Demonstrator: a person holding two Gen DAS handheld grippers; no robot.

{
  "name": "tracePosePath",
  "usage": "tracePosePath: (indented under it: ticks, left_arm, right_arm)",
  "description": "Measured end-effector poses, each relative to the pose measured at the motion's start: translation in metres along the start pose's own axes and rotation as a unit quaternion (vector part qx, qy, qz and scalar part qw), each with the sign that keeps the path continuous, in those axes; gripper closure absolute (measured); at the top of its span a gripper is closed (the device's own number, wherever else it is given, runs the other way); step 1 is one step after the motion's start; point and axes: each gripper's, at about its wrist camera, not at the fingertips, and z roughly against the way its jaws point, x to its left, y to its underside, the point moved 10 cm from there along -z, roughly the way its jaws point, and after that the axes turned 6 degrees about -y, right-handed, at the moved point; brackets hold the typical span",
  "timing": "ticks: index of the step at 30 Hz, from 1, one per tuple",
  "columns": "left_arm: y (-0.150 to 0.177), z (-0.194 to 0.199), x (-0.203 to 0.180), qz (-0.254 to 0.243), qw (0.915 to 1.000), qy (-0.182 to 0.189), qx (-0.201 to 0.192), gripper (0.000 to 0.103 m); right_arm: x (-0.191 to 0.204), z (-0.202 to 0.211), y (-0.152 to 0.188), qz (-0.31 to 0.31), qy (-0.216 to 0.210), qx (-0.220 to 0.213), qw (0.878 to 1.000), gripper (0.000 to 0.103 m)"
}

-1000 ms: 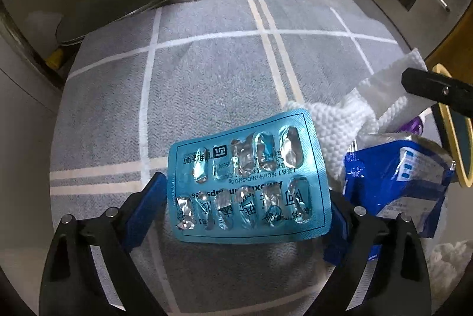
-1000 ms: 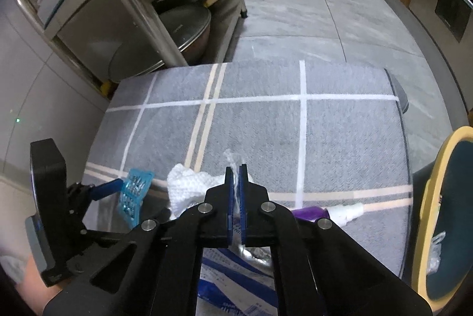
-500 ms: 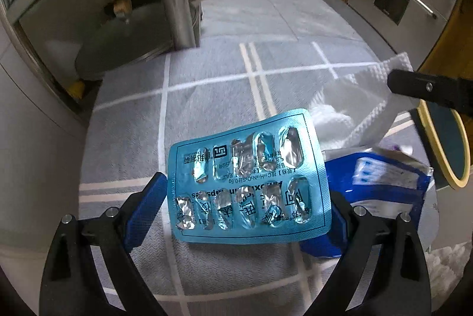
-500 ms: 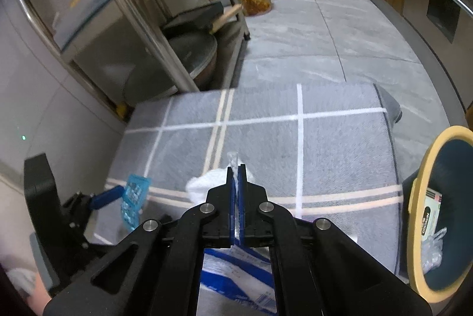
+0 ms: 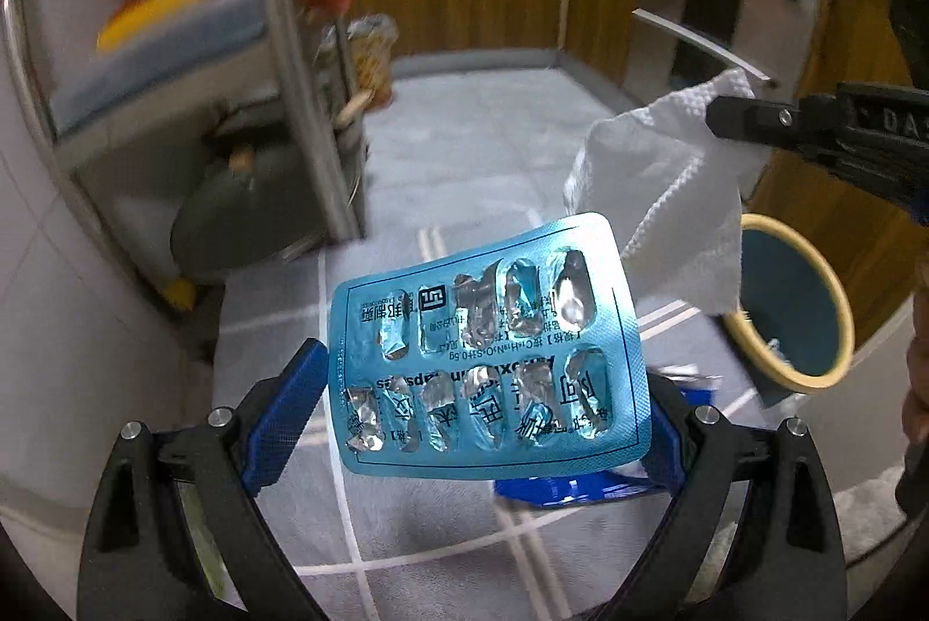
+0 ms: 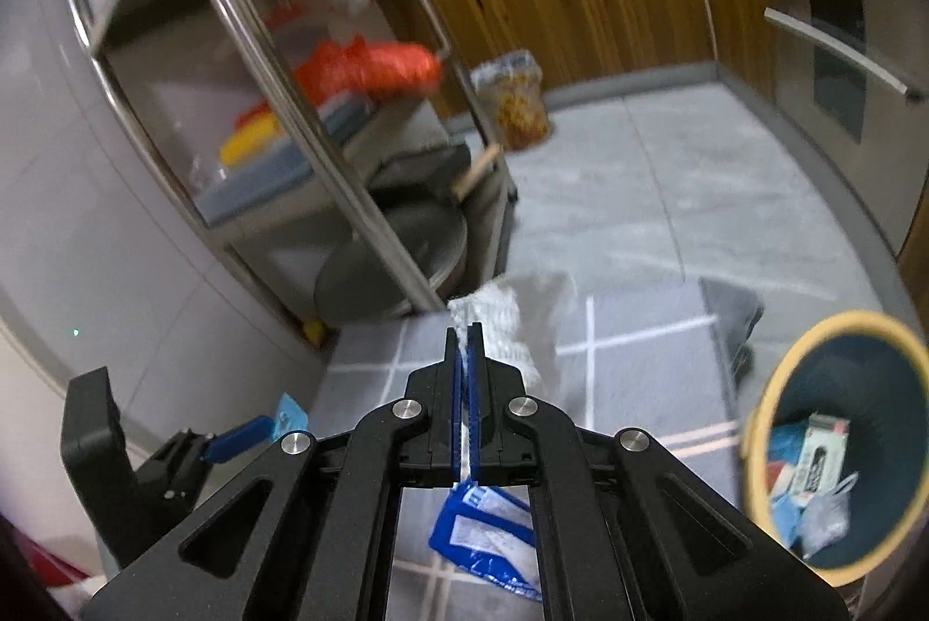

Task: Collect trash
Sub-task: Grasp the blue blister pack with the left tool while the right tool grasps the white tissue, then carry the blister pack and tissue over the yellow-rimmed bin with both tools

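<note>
Only the right-wrist view shows trash inside the bin (image 6: 772,389).

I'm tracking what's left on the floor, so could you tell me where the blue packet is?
The blue packet lies on the grey rug, low in the right wrist view under the right tool, left of the bin.
</note>
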Motion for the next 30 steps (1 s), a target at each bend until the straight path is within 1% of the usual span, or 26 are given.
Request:
tracePosePath:
  ticks: [4, 8, 11, 13, 16, 17, 20, 22, 25, 30]
  left_arm:
    - [-0.026, 0.03, -0.017, -0.045, 0.9986, 0.005, -0.028, 0.011]
    - [-0.046, 0.054, -0.036, -0.06, 0.9963, 0.039, -0.047, 0.011]
    - [-0.049, 0.057, -0.055, -0.081, 0.994, 0.049, -0.055, 0.011]
    - [-0.045, 0.053, -0.07, -0.08, 0.9935, 0.059, -0.055, 0.011]
    - [-0.039, 0.041, -0.099, -0.061, 0.9928, 0.098, -0.034, 0.011]
    - [-0.04, 0.039, -0.11, -0.061, 0.9917, 0.108, -0.033, 0.011]
    - [-0.047, 0.041, -0.144, -0.079, 0.9878, 0.126, -0.047, 0.011]
    - [-0.047, 0.041, -0.163, -0.079, 0.9851, 0.145, -0.049, 0.011]
    - [-0.046, 0.038, -0.196, -0.087, 0.9818, 0.161, -0.048, 0.011]
    - [-0.039, 0.028, -0.246, -0.116, 0.9767, 0.177, -0.038, 0.011]
  right_arm:
    - [-0.004, 0.041, -0.017, 0.01, 0.007, -0.034, 0.999, 0.1]
    - [-0.019, 0.09, -0.029, 0.022, 0.035, -0.075, 0.996, 0.1]
    - [-0.04, 0.117, -0.031, 0.023, 0.064, -0.095, 0.993, 0.1]
    - [-0.057, 0.132, -0.029, 0.019, 0.083, -0.1, 0.991, 0.1]
    - [-0.088, 0.157, -0.023, 0.009, 0.113, -0.108, 0.988, 0.1]
    - [-0.099, 0.166, -0.02, 0.003, 0.122, -0.111, 0.986, 0.1]
    - [-0.137, 0.186, -0.011, -0.031, 0.136, -0.115, 0.983, 0.1]
    - [-0.158, 0.196, -0.006, -0.048, 0.145, -0.117, 0.981, 0.1]
    - [-0.185, 0.207, 0.001, -0.054, 0.172, -0.114, 0.977, 0.1]
    - [-0.221, 0.209, 0.011, -0.077, 0.189, -0.102, 0.974, 0.1]
